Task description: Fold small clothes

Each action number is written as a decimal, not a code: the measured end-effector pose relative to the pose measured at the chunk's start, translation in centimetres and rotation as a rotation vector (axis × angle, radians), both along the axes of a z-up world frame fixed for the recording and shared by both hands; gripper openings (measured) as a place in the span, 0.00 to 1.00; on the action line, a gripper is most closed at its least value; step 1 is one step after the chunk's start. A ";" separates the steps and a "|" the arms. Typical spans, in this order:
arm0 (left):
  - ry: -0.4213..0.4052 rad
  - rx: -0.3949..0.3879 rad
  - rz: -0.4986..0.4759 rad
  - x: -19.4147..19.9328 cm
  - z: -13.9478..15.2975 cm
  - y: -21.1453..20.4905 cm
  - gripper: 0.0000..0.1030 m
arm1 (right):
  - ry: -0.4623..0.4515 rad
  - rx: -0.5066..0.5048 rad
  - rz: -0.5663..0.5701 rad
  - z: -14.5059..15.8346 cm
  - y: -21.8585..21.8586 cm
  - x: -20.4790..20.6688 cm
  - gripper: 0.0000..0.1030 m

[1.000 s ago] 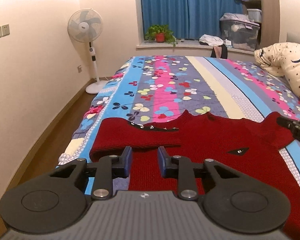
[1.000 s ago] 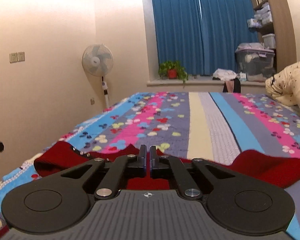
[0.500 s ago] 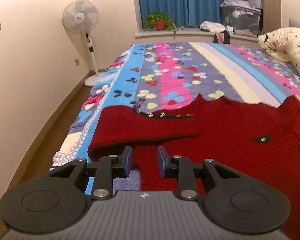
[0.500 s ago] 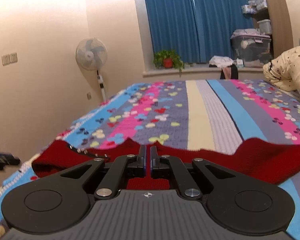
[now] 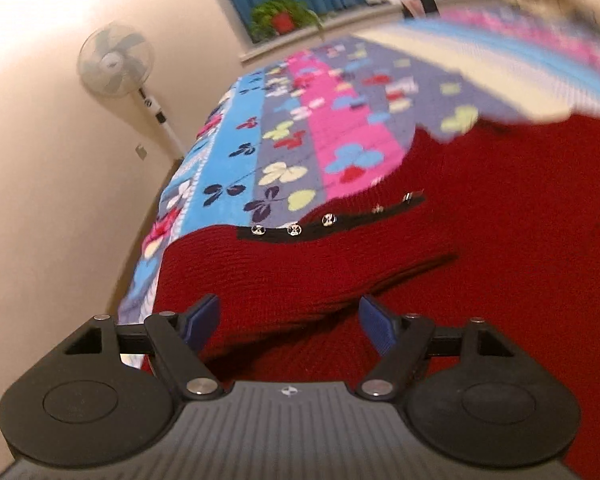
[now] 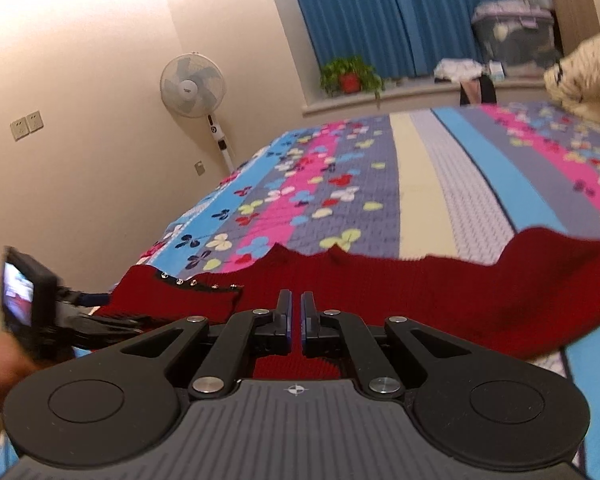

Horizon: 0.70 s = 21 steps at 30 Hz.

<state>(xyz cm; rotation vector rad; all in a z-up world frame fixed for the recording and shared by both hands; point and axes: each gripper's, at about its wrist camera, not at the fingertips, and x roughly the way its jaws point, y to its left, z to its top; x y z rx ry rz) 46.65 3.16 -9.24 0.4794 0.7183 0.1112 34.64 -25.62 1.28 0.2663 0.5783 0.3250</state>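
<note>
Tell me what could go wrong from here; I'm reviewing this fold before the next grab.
The left claw has just been opening, with the red sweater's folded sleeve between its pads, not pinched; closing now may catch several layers. The sleeve lies near the bed edge, so a tug could drag it off. The right claw is shut above the knit and could snag it.

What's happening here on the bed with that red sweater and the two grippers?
A person is folding a red sweater spread on the patterned bedspread, holding a gripper in each hand. One sleeve is already folded across the body. The left gripper has just been opening its jaws and sits low over the sweater's near edge, fabric between the pads but not pinched. The right gripper is shut over the hem, holding nothing visible.
</note>
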 end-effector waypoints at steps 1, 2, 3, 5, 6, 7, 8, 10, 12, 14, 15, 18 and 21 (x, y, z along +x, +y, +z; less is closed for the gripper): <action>0.014 0.027 -0.006 0.7 -0.7 0.0 0.79 | 0.011 0.004 -0.003 -0.2 -0.1 0.1 0.04; 0.036 0.034 -0.009 1.2 -1.2 0.0 0.78 | 0.021 0.004 -0.005 -0.4 -0.1 0.3 0.04; 0.070 0.038 -0.013 1.7 -1.8 0.2 0.73 | 0.031 0.004 -0.005 -0.5 -0.1 0.4 0.04; 0.128 0.078 -0.016 2.4 -3.0 0.4 0.61 | 0.048 0.008 -0.003 -0.8 -0.2 0.6 0.04; 0.135 0.082 -0.025 2.6 -3.0 0.5 0.53 | 0.059 0.012 -0.005 -1.0 -0.2 0.7 0.04; 0.134 0.087 -0.020 2.7 -2.9 0.6 0.27 | 0.071 0.017 -0.005 -1.2 -0.3 0.9 0.04; 0.136 0.097 -0.004 2.9 -2.6 0.8 0.20 | 0.082 0.022 -0.008 -1.3 -0.3 1.0 0.04; 0.112 0.033 0.019 3.0 -1.0 1.5 0.12 | 0.107 0.038 -0.015 -1.7 -0.5 1.2 0.04; 0.073 0.004 0.030 2.7 0.7 1.1 0.11 | 0.136 0.048 -0.026 -2.1 -0.6 1.5 0.04; 0.041 -0.061 0.025 2.1 2.6 -0.1 0.11 | 0.167 0.072 -0.036 -2.6 -0.9 1.8 0.04; 0.029 -0.126 0.000 1.7 3.8 -0.9 0.11 | 0.184 0.087 -0.042 -2.9 -1.1 1.9 0.04; -0.010 -0.293 -0.095 0.1 6.7 -3.9 0.11 | 0.227 0.127 -0.085 -3.5 -1.7 2.1 0.04; -0.034 -0.452 -0.178 -1.5 8.6 -7.0 0.11 | 0.209 0.119 -0.103 -3.3 -1.8 2.0 0.04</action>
